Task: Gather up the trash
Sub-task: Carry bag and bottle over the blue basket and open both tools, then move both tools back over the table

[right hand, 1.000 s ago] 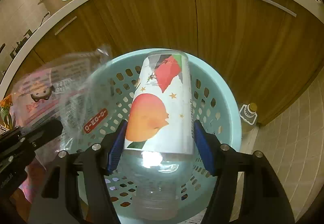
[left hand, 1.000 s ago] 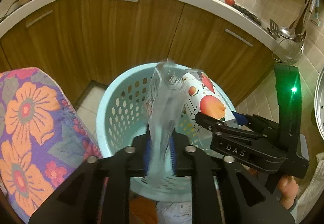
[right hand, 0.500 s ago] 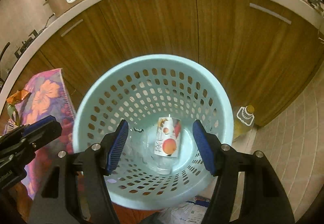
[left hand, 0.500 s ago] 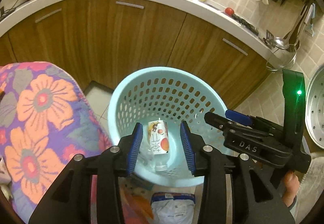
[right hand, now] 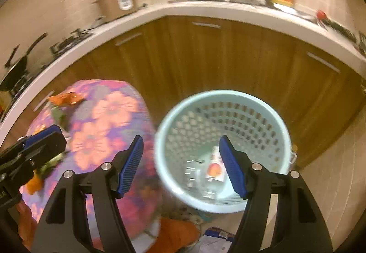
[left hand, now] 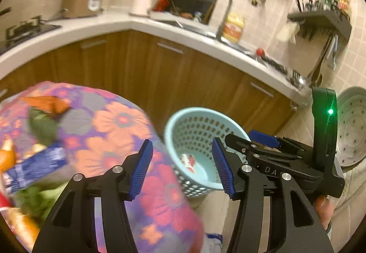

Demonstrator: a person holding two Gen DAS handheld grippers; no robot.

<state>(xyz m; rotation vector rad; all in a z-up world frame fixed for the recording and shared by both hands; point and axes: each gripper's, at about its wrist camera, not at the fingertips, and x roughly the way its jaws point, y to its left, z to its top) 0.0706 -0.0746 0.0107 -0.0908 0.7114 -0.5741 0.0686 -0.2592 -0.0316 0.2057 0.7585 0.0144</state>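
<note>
Kitchen cabinets of brown wood run under a white counter in the left wrist view, and a floral cloth covers a table on the left side. The left gripper has its jaws wide and holds nothing. The light blue basket stands on the floor just beyond the jaws, with a printed carton at its bottom.

Right wrist view: same cabinets and cloth. The right gripper is also spread wide and empty. The basket lies partly between its jaws, and the carton sits inside, near the right pad.
</note>
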